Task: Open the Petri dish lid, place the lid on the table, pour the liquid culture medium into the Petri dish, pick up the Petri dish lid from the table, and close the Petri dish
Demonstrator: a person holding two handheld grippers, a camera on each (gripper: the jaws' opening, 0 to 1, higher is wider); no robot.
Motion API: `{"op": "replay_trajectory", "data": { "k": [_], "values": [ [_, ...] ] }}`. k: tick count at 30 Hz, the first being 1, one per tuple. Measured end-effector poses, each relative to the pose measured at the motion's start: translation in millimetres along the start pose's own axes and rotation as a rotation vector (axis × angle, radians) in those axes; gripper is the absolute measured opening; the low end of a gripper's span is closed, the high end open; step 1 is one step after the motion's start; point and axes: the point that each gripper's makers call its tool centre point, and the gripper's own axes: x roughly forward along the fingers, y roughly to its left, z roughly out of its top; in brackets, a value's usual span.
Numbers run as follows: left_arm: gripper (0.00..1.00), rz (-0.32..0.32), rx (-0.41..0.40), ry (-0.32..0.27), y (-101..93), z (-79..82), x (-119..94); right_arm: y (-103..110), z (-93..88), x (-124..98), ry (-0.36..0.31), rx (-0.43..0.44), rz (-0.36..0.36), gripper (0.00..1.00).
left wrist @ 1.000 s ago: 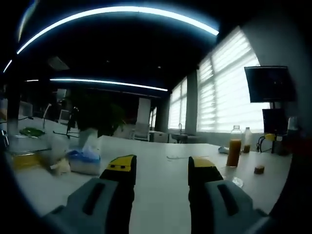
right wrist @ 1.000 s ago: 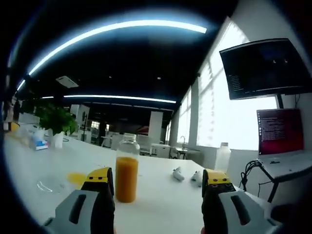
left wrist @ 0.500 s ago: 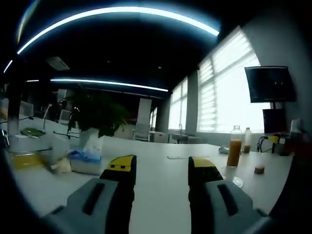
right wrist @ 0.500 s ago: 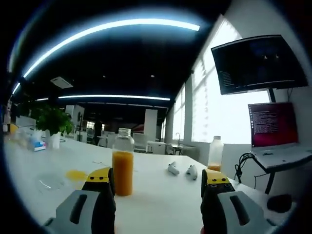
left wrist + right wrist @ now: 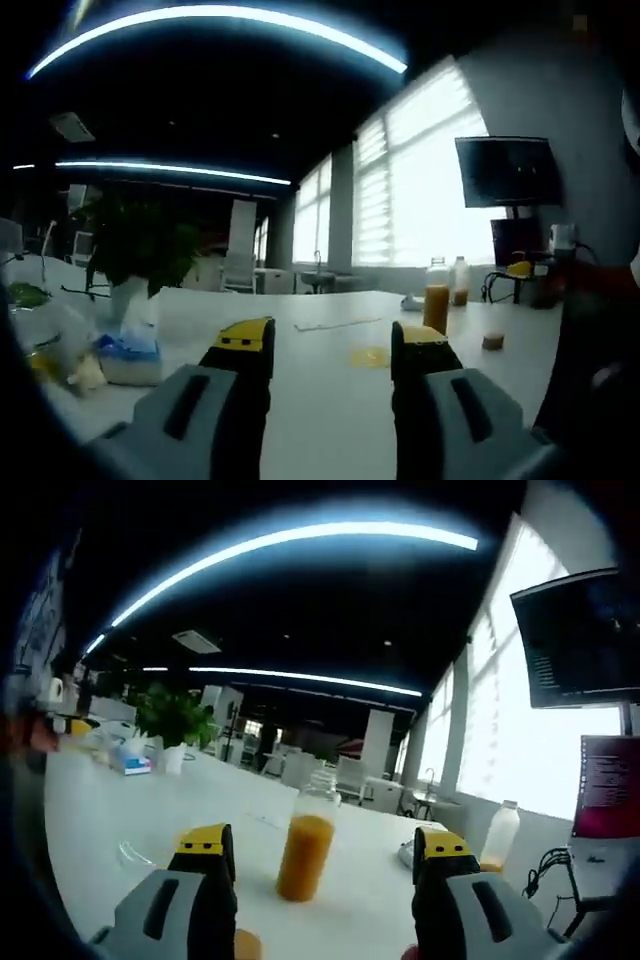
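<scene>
A clear bottle (image 5: 305, 842) part full of orange liquid stands on the white table (image 5: 110, 810), in line with the gap of my right gripper (image 5: 322, 852), which is open and holds nothing. The bottle lies beyond the fingertips. Left of it a shallow dish with a yellow layer (image 5: 184, 837) peeks out behind the left jaw, and a clear round lid (image 5: 135, 853) lies flat beside it. In the left gripper view the same bottle (image 5: 436, 308) stands far right, and the yellow dish (image 5: 368, 356) lies just beyond my open, empty left gripper (image 5: 332, 345).
A second bottle (image 5: 497, 838) stands at the right, near a laptop (image 5: 610, 800) under a wall monitor (image 5: 590, 640). A small brown cap (image 5: 491, 342) lies on the table. A tissue pack (image 5: 128, 355) and a potted plant (image 5: 140, 250) stand at the left.
Both cameras have swung. The bottle now sits closer and between the right gripper's jaws; in the left gripper view the bottle and dish slid leftward. Both grippers stay open.
</scene>
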Motion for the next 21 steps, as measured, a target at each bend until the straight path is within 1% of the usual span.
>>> {"op": "replay_trajectory", "data": {
  "k": [2,3,4,6,8,10,12,13,14,15,16,18,20,21],
  "values": [
    [0.4,-0.054,0.011,0.011,-8.2,1.4,6,14,5.9,5,0.001,0.0,0.074,0.67],
    [0.41,-0.078,0.037,0.025,-11.2,0.1,8,21,8.2,7,-0.001,0.007,0.11,0.67],
    [0.41,-0.107,0.043,0.036,-16.0,-1.6,11,27,8.3,9,0.002,0.022,0.138,0.67],
    [0.43,-0.165,0.047,0.064,-25.5,-6.5,15,48,6.0,11,0.021,0.029,0.243,0.67],
    [0.45,-0.225,0.037,0.08,-34.6,-9.8,18,64,1.6,14,0.049,0.018,0.309,0.67],
    [0.46,-0.27,0.04,0.102,-41.8,-14.1,21,89,-0.6,14,0.066,0.015,0.427,0.67],
    [0.47,-0.334,0.048,0.132,-51.9,-20.4,23,104,-3.0,16,0.083,0.017,0.496,0.68],
    [0.48,-0.358,0.054,0.152,-54.9,-24.7,23,115,-5.2,16,0.094,0.018,0.549,0.68],
    [0.49,-0.377,0.065,0.168,-57.7,-28.5,25,123,-8.1,18,0.111,0.021,0.582,0.69],
    [0.49,-0.407,0.08,0.19,-61.8,-34.2,26,132,-10.4,21,0.114,0.01,0.621,0.69],
    [0.5,-0.424,0.079,0.204,-64.3,-37.5,26,140,-14.2,21,0.136,0.021,0.663,0.7],
    [0.51,-0.451,0.085,0.225,-67.7,-43.8,30,150,-19.5,26,0.153,0.015,0.7,0.71],
    [0.52,-0.49,0.071,0.246,-72.9,-49.5,34,163,-28.0,26,0.193,0.027,0.767,0.73],
    [0.53,-0.506,0.072,0.26,-74.6,-52.6,36,166,-32.4,28,0.207,0.031,0.783,0.73]
  ]
}}
